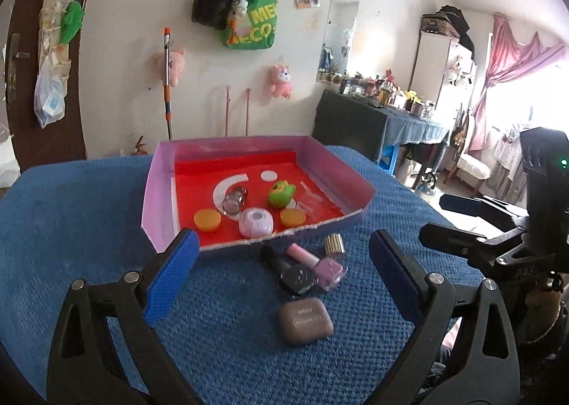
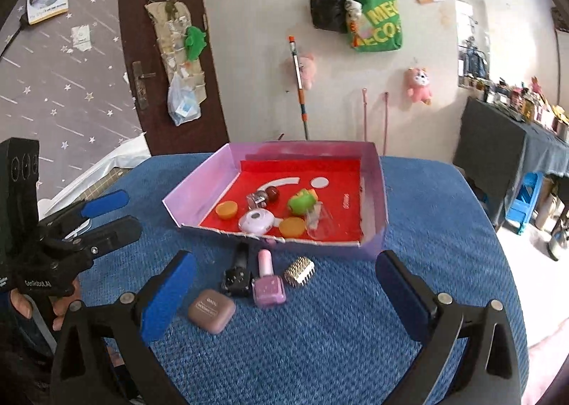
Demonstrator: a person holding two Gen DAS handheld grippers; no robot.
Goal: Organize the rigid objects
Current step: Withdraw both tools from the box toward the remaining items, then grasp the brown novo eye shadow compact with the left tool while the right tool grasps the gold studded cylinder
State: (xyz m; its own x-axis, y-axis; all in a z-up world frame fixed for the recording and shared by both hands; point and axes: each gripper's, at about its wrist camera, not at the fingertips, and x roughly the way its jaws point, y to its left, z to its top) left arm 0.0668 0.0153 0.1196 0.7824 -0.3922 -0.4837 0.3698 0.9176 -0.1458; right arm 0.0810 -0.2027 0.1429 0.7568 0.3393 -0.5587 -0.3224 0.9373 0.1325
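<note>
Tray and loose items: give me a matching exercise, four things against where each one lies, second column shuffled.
Things:
1. green toy
2. brown case
3. gold comb piece
4. pink nail polish bottle

Places:
A. on the blue cloth, nearest the camera in the right wrist view
B. inside the tray, on its red floor
C. on the cloth, between the black bottle and the gold piece
D. on the cloth, just outside the tray's front wall

Pairs: 1-B, 2-A, 3-D, 4-C
</note>
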